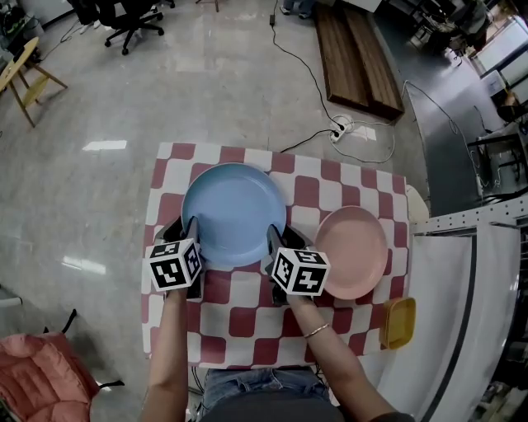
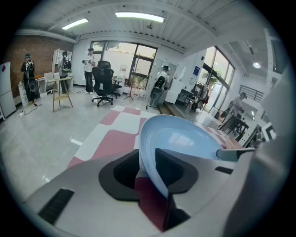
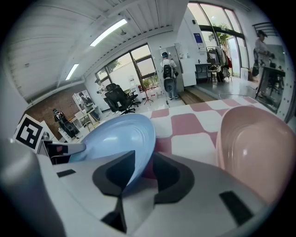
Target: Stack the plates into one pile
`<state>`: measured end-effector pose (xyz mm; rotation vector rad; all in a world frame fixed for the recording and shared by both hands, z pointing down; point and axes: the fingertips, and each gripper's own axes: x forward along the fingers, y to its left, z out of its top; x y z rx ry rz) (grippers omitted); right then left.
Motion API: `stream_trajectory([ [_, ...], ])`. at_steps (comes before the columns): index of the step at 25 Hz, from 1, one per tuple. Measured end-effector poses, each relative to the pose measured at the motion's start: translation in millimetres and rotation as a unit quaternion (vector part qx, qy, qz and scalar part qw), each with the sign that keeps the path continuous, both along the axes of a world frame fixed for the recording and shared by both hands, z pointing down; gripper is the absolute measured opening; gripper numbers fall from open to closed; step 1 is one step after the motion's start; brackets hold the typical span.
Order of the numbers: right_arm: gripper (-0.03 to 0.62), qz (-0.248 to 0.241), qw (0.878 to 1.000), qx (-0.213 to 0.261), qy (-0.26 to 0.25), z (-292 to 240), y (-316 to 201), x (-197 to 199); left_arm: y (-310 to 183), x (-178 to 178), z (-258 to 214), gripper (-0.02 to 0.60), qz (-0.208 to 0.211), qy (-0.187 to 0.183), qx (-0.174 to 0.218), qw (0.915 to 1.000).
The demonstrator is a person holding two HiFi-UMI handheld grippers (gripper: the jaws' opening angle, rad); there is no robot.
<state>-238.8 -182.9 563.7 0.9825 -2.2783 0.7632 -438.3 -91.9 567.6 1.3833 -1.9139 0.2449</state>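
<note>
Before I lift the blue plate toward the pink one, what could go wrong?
The left gripper and right gripper only straddle the rim of the blue plate, jaws open; lifting now would likely let it slip. The pink plate sits close beside the right gripper, so a sideways swing could knock it.

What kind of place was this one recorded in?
Probably an open-plan office or lab workspace: wheeled office chairs stand on a polished floor, a power strip lies on it, and tall glass doors close the far end.
</note>
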Motion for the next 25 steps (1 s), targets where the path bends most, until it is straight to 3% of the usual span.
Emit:
stream_trajectory([
  [4,0.117,0.001,1.000,0.008,0.012,0,2,4,2,4,0,0.108,-0.003,0.005,0.000,1.0000],
  [14,0.117,0.003,0.999,0.033,-0.009,-30,18,14,26,15,-30,0.086,-0.009,-0.022,0.016,0.9996],
  [25,0.118,0.028,0.998,0.038,-0.035,-57,50,73,39,67,-61,0.086,0.016,-0.016,0.034,0.9992],
])
